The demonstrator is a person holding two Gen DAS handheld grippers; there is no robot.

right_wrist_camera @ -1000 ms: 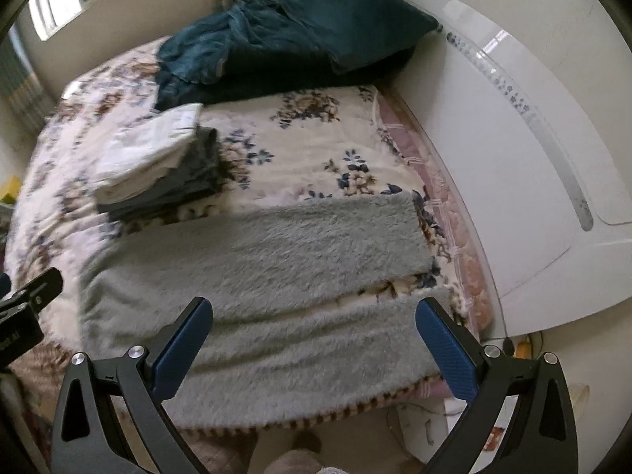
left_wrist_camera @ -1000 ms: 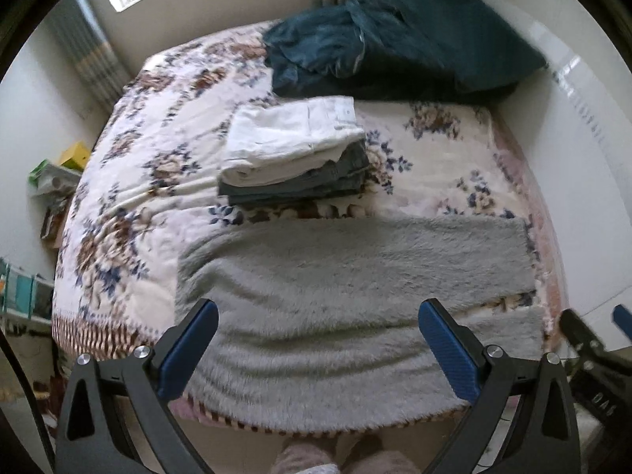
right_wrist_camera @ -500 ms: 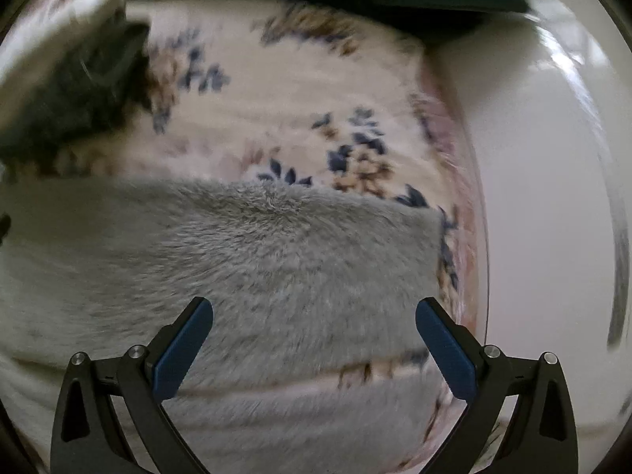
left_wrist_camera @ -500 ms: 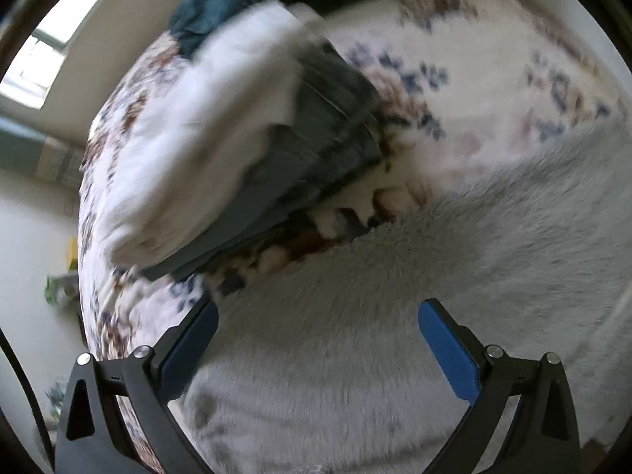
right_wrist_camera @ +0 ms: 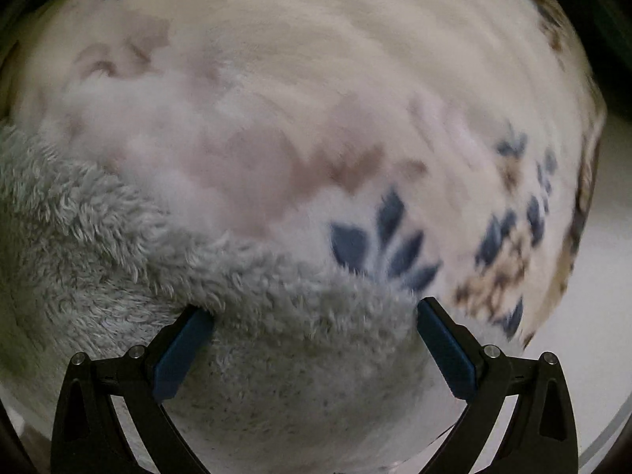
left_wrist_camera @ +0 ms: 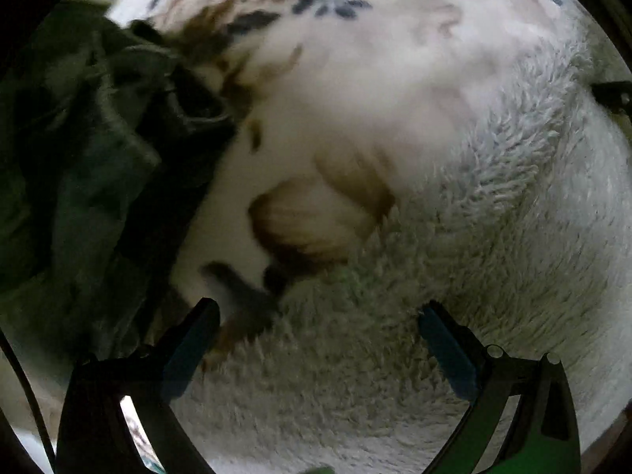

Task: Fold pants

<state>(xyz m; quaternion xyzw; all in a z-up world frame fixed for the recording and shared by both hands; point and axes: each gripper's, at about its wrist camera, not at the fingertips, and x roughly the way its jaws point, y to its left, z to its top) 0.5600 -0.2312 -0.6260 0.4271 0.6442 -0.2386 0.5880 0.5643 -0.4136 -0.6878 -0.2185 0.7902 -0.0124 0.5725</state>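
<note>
Mostly blur: both views sit close on the cream floral bedspread (right_wrist_camera: 316,59). Fluffy grey fleece pants (right_wrist_camera: 284,335) lie flat on it, only partly visible. Left hand-held gripper (left_wrist_camera: 316,324) and right hand-held gripper (right_wrist_camera: 314,316) gape wide at the far edge, clamping nothing. Dark folded clothes (left_wrist_camera: 79,166) crowd the left view.

Fuzzy grey pants (right_wrist_camera: 276,339) on cream bedspread (right_wrist_camera: 316,59) with blue-and-brown floral print.
</note>
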